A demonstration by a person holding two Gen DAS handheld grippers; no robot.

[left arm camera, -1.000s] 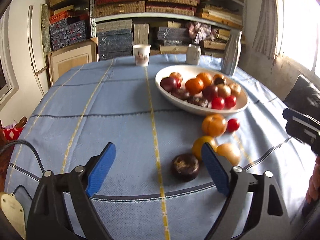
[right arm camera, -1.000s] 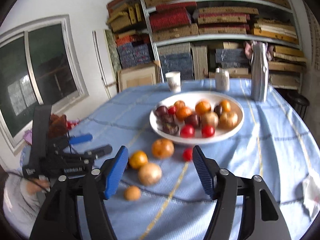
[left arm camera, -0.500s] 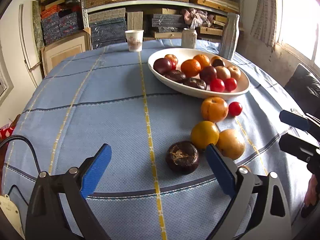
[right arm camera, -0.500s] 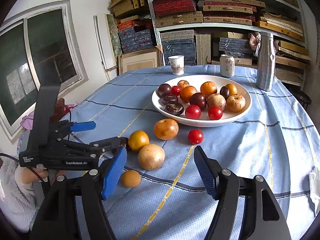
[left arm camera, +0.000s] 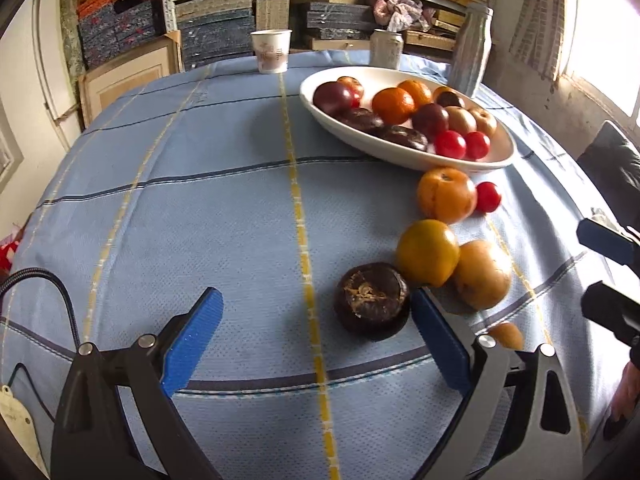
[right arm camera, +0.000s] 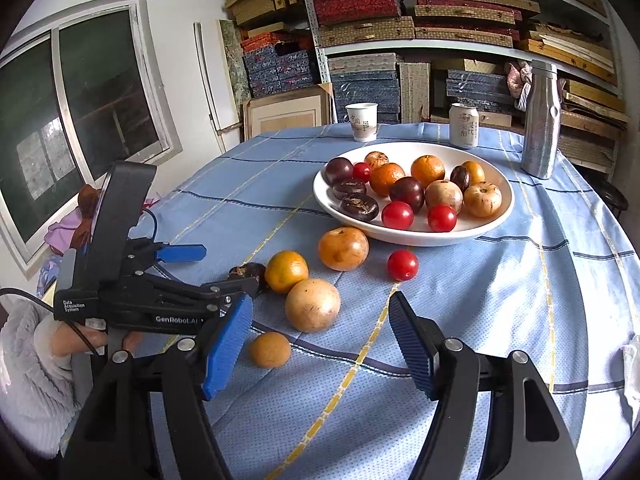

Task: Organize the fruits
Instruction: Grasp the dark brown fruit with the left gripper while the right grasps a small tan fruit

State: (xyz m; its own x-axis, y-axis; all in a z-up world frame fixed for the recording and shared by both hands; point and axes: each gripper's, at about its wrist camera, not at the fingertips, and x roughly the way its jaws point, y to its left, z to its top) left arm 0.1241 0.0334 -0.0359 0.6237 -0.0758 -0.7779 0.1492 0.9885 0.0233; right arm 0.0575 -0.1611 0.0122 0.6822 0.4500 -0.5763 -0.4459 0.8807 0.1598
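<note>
Right gripper (right arm camera: 320,344): nearest, jaws apart, nothing between the pads; small tan fruit (right arm camera: 269,349) on the cloth just beside its left pad.

Left gripper (left arm camera: 316,338): jaws wide apart, low over the blue tablecloth (left arm camera: 200,200); dark fruit (left arm camera: 372,306) between the pads, close against the right pad, contact not certain, well clear of the left pad. Seen from the right wrist at left, held by a hand in a grey fleece sleeve (right arm camera: 36,368).

Loose fruit, near to far, all on the cloth at right of the yellow stripe:
- dark fruit, as above;
- pale brown round fruit (left arm camera: 482,274), right of it;
- yellow-orange fruit (left arm camera: 427,252), touching both the dark and the brown one;
- large orange fruit (left arm camera: 446,194), just in front of the bowl;
- cherry tomato (left arm camera: 488,197), beside the large orange fruit.

White bowl (left arm camera: 460,160): beyond the loose fruit, right of centre; filled with oranges, dark plums, brown fruits, tomatoes and two dark flat fruits.

Far edge of table: paper cup (left arm camera: 271,51), can (left arm camera: 386,48), steel bottle (left arm camera: 470,50), left to right.

Beyond: shelves (right arm camera: 400,12) stacked with boxes.
</note>
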